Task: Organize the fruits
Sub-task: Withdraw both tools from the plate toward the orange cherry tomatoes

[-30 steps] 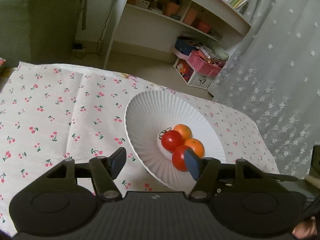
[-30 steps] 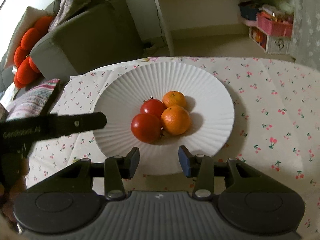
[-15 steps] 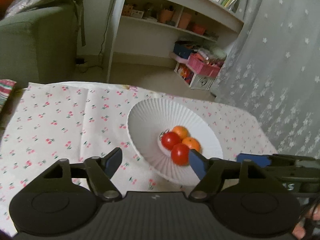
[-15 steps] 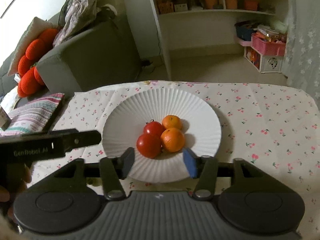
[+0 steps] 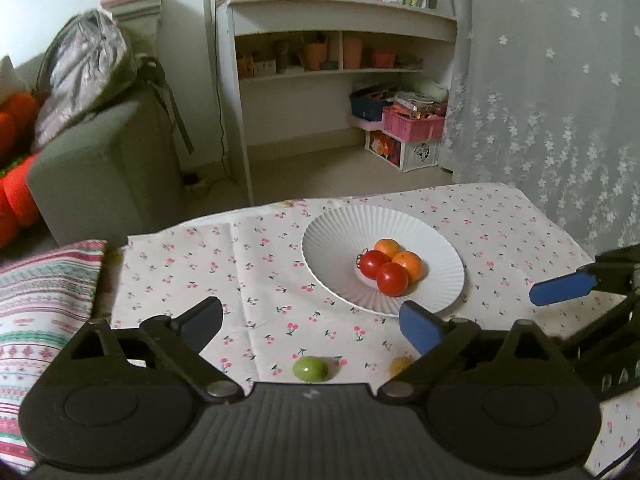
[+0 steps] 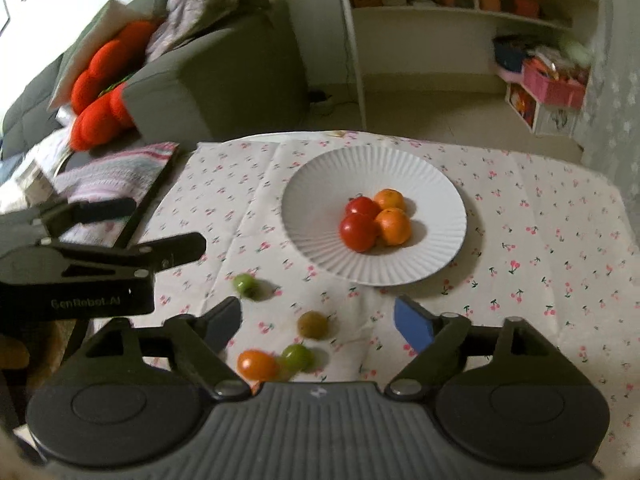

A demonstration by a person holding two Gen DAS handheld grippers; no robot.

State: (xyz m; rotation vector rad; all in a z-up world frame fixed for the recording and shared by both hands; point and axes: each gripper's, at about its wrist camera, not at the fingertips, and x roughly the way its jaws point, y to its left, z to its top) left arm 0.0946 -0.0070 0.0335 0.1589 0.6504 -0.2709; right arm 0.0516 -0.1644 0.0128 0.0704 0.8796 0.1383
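White ribbed plate (image 6: 320,184) sits centre of tabletop (image 6: 540,216) w/ cherry-print cloth. On plate: two red tomatoes (image 6: 357,232) and two oranges (image 6: 393,226), clustered, touching.

Loose on cloth, near side of plate: green fruit (image 6: 245,282), brownish fruit (image 6: 313,324), second green fruit (image 6: 297,357) just beside an orange-red fruit (image 6: 257,365).

Left tongs (image 5: 310,324): jaws wide, have just been opening, nothing between them. Right tongs (image 6: 318,322): jaws wide, likewise just been opening, nothing gripped; both held above the cloth, clear of the plate.
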